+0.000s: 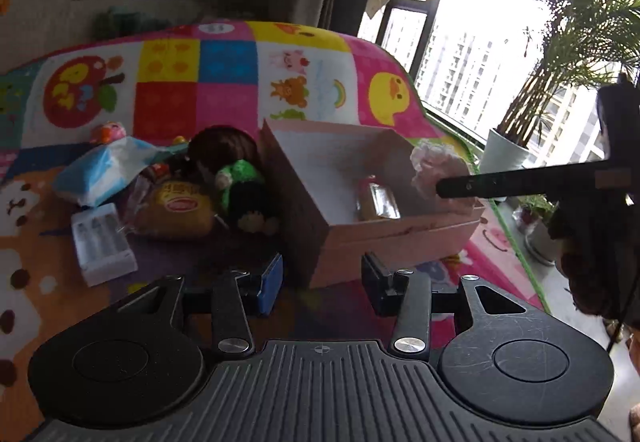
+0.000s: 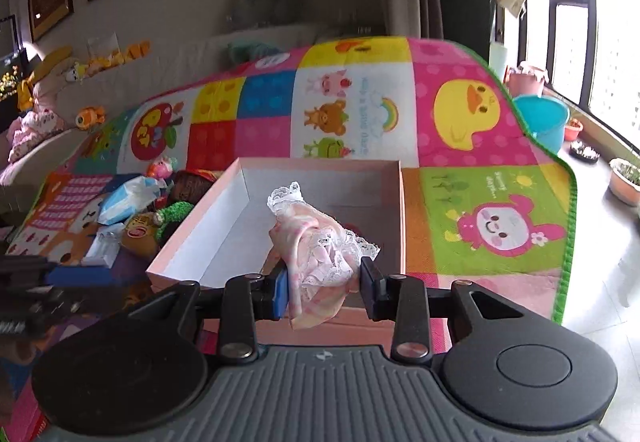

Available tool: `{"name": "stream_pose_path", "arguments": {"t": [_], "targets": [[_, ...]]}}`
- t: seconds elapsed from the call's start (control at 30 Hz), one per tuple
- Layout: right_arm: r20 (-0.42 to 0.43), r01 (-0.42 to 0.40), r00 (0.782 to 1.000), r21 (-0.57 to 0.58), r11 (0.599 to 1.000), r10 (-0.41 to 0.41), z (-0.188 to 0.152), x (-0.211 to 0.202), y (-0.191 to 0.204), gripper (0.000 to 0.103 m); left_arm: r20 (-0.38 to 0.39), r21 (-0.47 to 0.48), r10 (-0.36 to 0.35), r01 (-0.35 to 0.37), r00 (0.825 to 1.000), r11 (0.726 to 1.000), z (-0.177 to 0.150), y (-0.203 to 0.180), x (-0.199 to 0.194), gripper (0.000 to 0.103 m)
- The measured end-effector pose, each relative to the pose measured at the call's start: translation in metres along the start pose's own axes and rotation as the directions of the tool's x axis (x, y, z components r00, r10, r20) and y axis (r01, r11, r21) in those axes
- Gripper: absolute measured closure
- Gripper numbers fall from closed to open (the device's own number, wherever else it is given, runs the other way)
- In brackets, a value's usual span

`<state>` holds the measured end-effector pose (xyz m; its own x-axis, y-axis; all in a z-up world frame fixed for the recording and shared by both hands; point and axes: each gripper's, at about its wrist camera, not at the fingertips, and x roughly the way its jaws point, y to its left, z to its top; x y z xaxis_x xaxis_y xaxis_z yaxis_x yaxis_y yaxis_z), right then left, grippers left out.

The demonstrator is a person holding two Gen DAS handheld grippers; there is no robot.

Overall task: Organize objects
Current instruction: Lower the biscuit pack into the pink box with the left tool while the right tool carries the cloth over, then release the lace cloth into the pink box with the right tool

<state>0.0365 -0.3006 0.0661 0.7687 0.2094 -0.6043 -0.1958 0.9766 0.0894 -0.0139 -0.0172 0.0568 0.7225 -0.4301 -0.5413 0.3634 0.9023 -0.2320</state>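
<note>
Pink box (image 2: 401, 218), pink lace-trimmed cloth (image 2: 320, 254), multicoloured patchwork mat (image 2: 480, 170)

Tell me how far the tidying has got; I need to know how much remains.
Done: one clear-wrapped packet already lies inside the pink cardboard box. In hand: the right gripper holds a pink lace-trimmed cloth over the box. Left: the blue tissue pack, white battery case, yellow snack bag and green plush toy lie beside it; the left gripper is open.

One pink box (image 2: 394, 210); one lace cloth (image 2: 320, 246); one tissue pack (image 1: 100, 170); one battery charger (image 1: 103, 244).
</note>
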Motion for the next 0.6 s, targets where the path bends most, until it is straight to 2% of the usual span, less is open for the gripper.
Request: {"name": "stream_pose_path", "arguments": {"t": [0.07,0.17,0.2,0.23,0.3,0.33,0.43,0.5,0.6], "targets": [[-0.095,0.017,0.995,0.009,1.000,-0.016,0.011,0.029,0.001,0.068,-0.004,-0.036,-0.013,0.013,1.000,0.999,-0.013,0.014,-0.004,0.056],[-0.154,0.061,0.986,0.006,0.998,-0.059,0.012,0.056,0.004,0.064,-0.024,-0.087,0.005,-0.007,1.000,0.996,-0.025,0.031,-0.001,0.056],[-0.162,0.069,0.985,0.018,0.997,-0.066,0.011,0.059,0.004,0.050,-0.028,-0.097,0.010,-0.012,1.000,0.995,-0.028,0.034,0.001,0.056],[-0.162,0.070,0.985,0.030,0.997,-0.064,0.008,0.060,0.003,0.043,-0.029,-0.105,0.011,-0.014,1.000,0.994,-0.029,0.037,0.002,0.056],[-0.142,0.063,0.988,0.028,0.998,-0.058,0.003,0.052,0.008,0.033,-0.026,-0.116,0.009,-0.012,1.000,0.993,-0.030,0.041,0.003,0.056],[-0.121,0.074,0.990,0.022,0.997,-0.071,0.000,0.045,0.011,0.032,-0.022,-0.121,0.010,-0.012,1.000,0.993,-0.031,0.042,0.003,0.056],[0.008,0.086,0.996,-0.015,0.996,-0.086,-0.012,0.012,0.021,0.020,-0.010,-0.146,0.008,-0.009,1.000,0.989,-0.033,0.044,0.004,0.056],[0.096,0.078,0.992,-0.018,0.997,-0.076,-0.025,-0.011,0.027,0.010,-0.017,-0.158,0.009,-0.012,1.000,0.987,-0.034,0.044,0.007,0.056],[0.167,0.042,0.985,-0.003,0.999,-0.041,-0.051,-0.034,0.034,0.005,-0.036,-0.163,0.011,-0.017,0.999,0.986,-0.035,0.042,0.012,0.056]]}}
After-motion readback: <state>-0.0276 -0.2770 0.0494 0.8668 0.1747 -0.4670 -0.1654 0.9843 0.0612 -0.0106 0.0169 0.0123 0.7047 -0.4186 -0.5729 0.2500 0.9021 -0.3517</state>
